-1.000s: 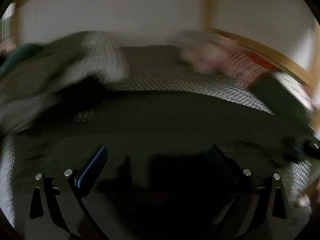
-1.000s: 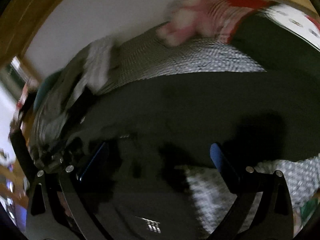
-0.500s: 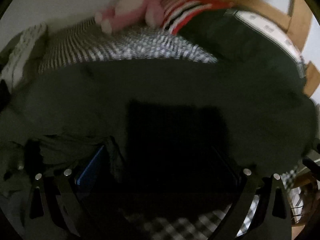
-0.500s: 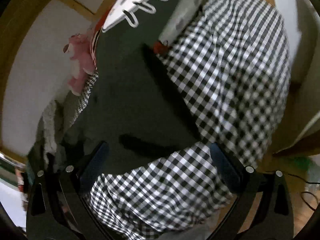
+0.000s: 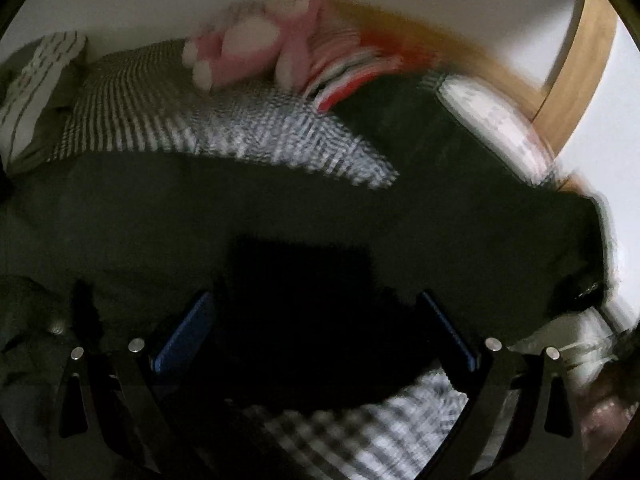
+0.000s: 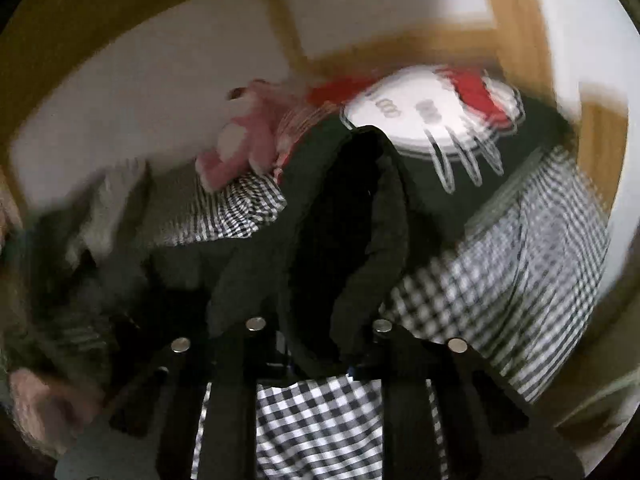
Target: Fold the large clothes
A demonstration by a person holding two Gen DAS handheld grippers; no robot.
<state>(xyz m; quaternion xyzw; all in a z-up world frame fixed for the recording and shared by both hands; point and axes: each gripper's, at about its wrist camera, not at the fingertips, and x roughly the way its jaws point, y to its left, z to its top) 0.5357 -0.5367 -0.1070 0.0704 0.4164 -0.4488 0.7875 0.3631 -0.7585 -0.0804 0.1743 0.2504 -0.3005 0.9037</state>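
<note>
I am closing my right tongs (image 6: 320, 360) on a near edge of the dark garment (image 5: 280, 208) spread across the bed (image 6: 520, 272), running far-left from them, while my left tongs (image 5: 316, 332) are hanging wide above it.

checked bed (image 6: 500, 280): dark garment (image 5: 280, 208), pink plush (image 6: 240, 140) on it.

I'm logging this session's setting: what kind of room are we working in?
Most likely a bedroom: a black-and-white checked bedsheet under the dark garment, a pink plush toy by the white wall, and a wooden bed frame.

Dim, motion-blurred, fisheye edges dark w/ vignetting.
</note>
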